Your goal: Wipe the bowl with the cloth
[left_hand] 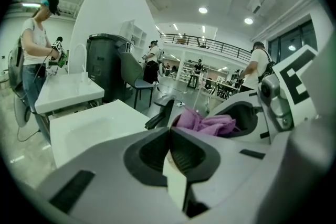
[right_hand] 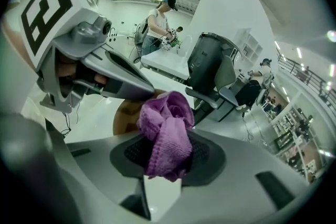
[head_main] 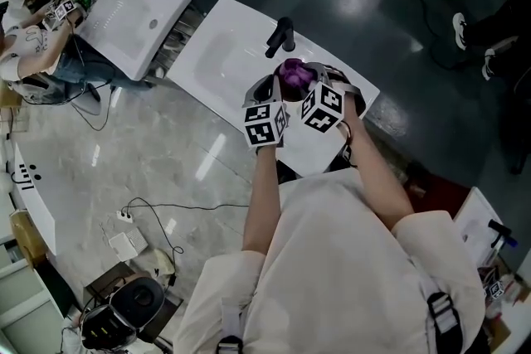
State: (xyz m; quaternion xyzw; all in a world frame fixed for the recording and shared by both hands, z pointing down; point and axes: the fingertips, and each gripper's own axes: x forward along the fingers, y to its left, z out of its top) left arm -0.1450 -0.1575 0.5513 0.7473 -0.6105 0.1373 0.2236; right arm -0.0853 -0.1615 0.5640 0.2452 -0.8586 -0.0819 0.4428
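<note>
Cloth [right_hand: 167, 131], purple and bunched, is clamped tight in the right gripper [right_hand: 168, 157] and pushed against the brown bowl [right_hand: 125, 119] just to its left. The left gripper [left_hand: 170, 150], jaws nearly together, appears to pinch the bowl's rim. That likely steadies it for wiping, above the near part of the white table [head_main: 224, 46].

Bunched purple cloth [right_hand: 167, 134] in jaws, w/ brown bowl [right_hand: 125, 119] just behind.

Brown bowl [right_hand: 123, 120] mostly behind cloth [right_hand: 168, 134]
</note>
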